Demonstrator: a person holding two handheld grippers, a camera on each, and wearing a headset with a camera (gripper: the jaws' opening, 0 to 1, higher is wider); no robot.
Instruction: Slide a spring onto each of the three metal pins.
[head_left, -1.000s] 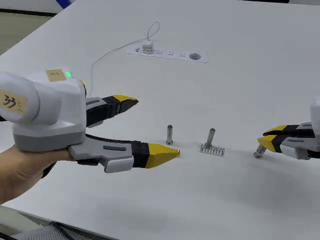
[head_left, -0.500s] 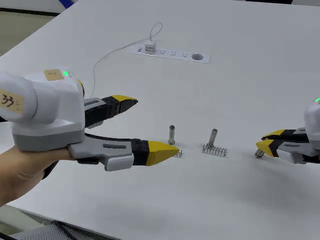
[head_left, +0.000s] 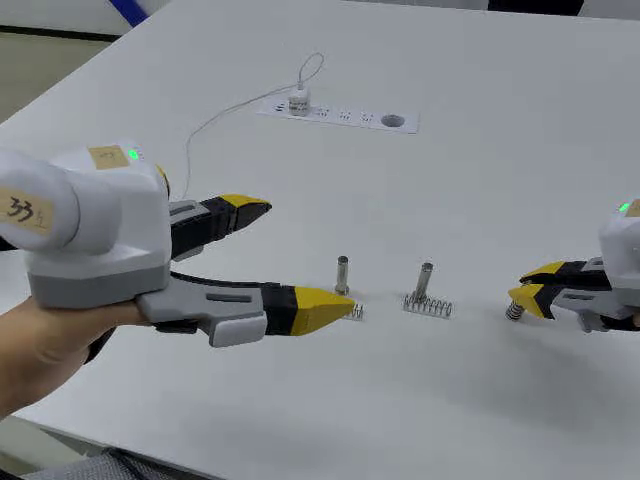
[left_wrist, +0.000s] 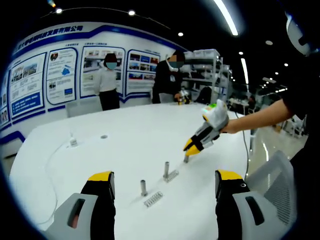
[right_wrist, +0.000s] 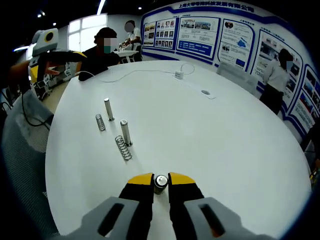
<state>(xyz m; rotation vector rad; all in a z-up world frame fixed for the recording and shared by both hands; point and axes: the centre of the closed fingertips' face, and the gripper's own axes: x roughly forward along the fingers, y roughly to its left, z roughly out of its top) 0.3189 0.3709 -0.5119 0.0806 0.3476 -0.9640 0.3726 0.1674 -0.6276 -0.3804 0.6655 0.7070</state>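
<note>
Head view puts our left claw (head_left: 308, 255) wide open and empty. It hovers over the white tabletop (head_left: 470, 190) just short of the left pin (head_left: 342, 273). That pin stands upright and bare, with a short spring (head_left: 354, 312) lying just beside its foot. The middle pin (head_left: 424, 281) is upright and bare too, with a longer spring (head_left: 428, 306) lying flat by its base. Our right claw (head_left: 522, 283) is closed on the top of the right pin (right_wrist: 160, 183). A third spring (head_left: 514, 312) shows as coils around that pin's lower part, so we judge this pin is fitted. As far as we can tell, one of three is done. Two springs are left to lift and thread onto the two bare pins.
</note>
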